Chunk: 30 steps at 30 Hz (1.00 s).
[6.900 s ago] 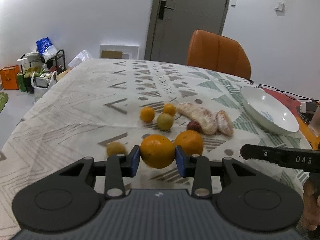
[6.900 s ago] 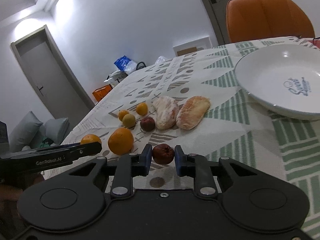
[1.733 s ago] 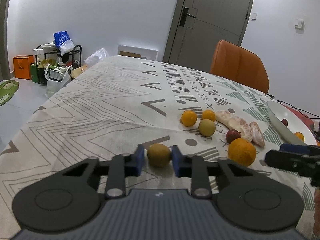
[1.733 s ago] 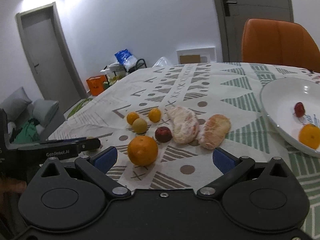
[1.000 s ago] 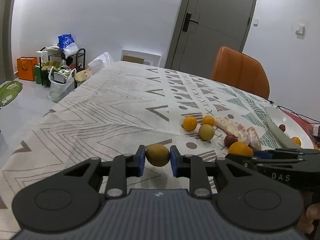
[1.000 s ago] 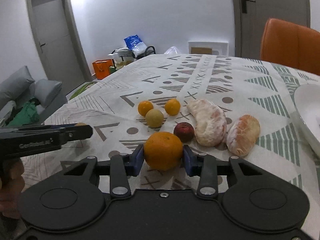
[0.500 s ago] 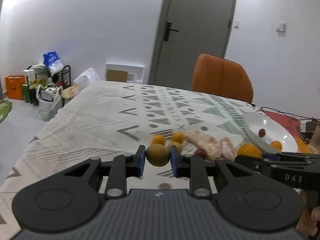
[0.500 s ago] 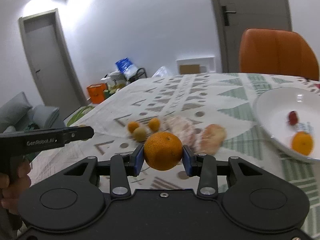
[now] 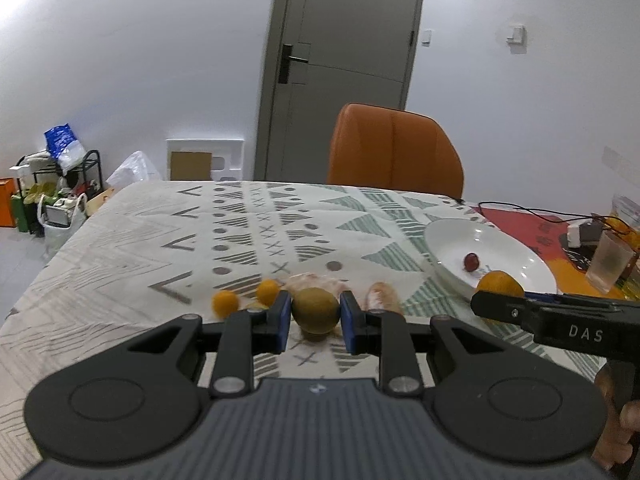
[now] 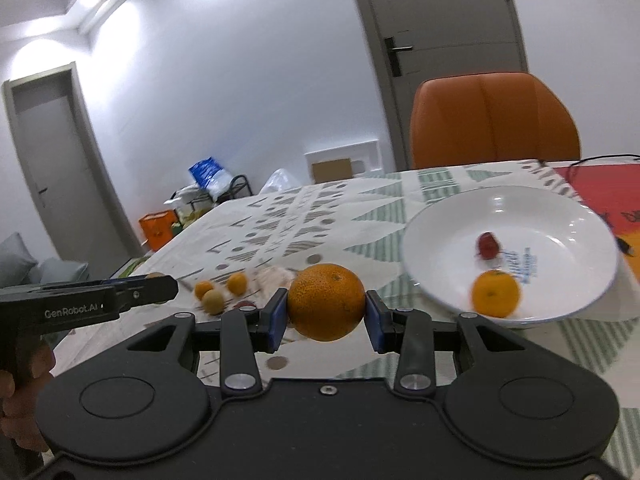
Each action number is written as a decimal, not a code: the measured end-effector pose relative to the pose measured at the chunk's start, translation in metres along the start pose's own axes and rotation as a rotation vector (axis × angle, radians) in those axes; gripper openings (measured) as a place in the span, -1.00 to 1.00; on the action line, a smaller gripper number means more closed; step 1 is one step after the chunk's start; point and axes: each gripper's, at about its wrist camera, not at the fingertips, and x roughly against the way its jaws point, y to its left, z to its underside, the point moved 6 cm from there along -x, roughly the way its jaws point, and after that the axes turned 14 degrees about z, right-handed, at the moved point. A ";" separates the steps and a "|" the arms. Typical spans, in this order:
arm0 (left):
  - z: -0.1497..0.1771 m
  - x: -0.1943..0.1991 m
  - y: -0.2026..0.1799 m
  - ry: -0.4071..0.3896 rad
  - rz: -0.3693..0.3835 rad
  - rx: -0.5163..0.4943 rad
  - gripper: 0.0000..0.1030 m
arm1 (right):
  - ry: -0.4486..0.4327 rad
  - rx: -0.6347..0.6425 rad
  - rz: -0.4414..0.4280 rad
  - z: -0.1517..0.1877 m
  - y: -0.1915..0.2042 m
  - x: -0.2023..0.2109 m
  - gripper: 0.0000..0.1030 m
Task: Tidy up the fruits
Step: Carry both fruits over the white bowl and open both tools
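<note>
Lifted off the table, orange [image 10: 326, 307] sits clamped between jaws

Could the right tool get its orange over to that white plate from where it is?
Probably yes. The right tool holds the orange above the table, and nothing stands between it and the white plate, which has room.

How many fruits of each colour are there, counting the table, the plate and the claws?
Big round oranges: 2
Small orange fruits: 2
Dark red fruits: 2
Round yellow-green fruits: 2
Pale peeled citrus pieces: 2
Total: 10
</note>
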 end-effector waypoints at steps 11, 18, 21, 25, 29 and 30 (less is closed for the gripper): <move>-0.010 -0.026 -0.035 0.015 0.072 -0.058 -0.52 | -0.033 -0.057 0.061 -0.004 -0.036 0.007 -0.26; -0.016 -0.043 -0.054 0.014 0.122 -0.089 -0.52 | -0.045 -0.079 0.090 -0.005 -0.053 0.008 -0.26; -0.016 -0.053 -0.062 0.023 0.140 -0.093 -0.52 | -0.050 -0.091 0.096 -0.006 -0.059 0.008 -0.26; -0.014 -0.064 -0.069 0.042 0.161 -0.092 -0.52 | -0.053 -0.102 0.106 -0.006 -0.067 0.006 -0.26; -0.017 -0.076 -0.074 0.055 0.176 -0.093 -0.52 | -0.057 -0.113 0.121 -0.007 -0.076 0.003 -0.26; -0.017 -0.079 -0.075 0.058 0.178 -0.094 -0.52 | -0.056 -0.117 0.125 -0.007 -0.078 0.002 -0.26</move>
